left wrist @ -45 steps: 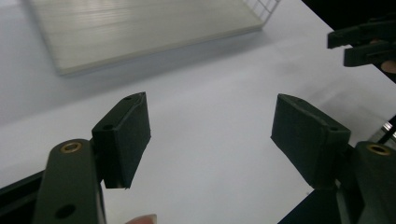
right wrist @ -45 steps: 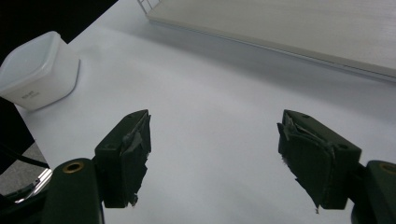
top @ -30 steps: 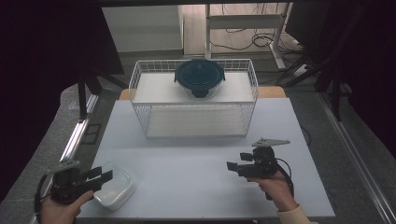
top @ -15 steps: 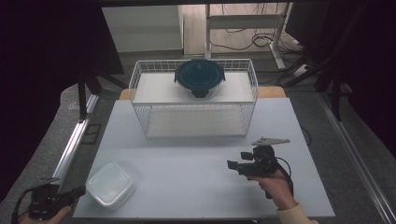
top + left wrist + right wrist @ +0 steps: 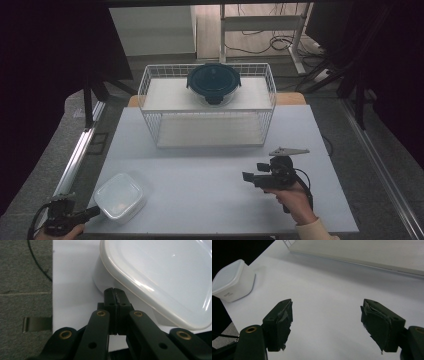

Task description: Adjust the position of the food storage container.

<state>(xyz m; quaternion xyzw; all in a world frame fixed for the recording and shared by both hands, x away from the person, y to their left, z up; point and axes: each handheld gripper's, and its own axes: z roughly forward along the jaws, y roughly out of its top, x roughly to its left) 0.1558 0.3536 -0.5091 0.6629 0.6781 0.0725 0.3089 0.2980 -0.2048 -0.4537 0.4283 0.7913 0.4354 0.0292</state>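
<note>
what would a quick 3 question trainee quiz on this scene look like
1. True or false: the right gripper has its jaws spread apart over bare table.
2. Where does the dark round lidded bowl sit? A) on the table in front of the rack B) on the top shelf of the white wire rack C) inside the white lidded container
3. Fill in: the left gripper has its jaws ____, with its tip close beside the white lidded container near the table's front-left corner.

Key: 1 true; 2 B; 3 closed
</note>
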